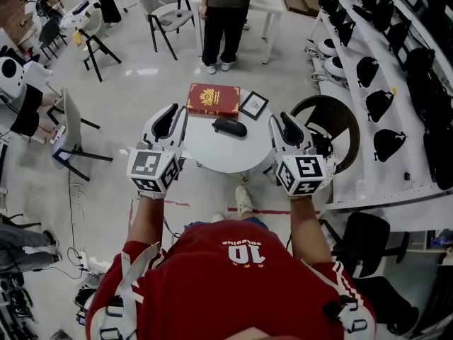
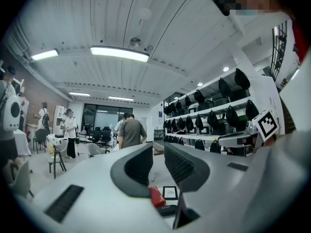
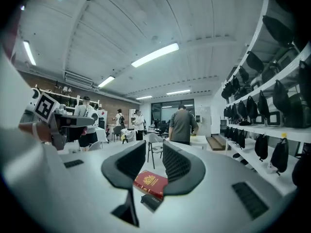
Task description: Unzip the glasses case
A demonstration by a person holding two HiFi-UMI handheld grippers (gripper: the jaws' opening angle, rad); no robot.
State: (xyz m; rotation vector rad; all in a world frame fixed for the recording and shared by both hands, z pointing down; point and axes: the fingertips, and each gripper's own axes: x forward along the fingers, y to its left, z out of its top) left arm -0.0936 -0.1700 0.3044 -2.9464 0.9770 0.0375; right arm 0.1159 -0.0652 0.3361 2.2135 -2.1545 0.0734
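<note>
Between left claw (image 1: pixel 174 119) and right claw (image 1: pixel 282 125) lies the glasses case (image 1: pixel 229 126), untouched.

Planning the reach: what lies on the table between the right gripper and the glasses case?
Nothing: in the head view only bare white table separates the right gripper from the glasses case; the red book and frame lie beyond it.

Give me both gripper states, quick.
Left gripper: open, holding nothing.
Right gripper: open with a narrow gap, holding nothing.
</note>
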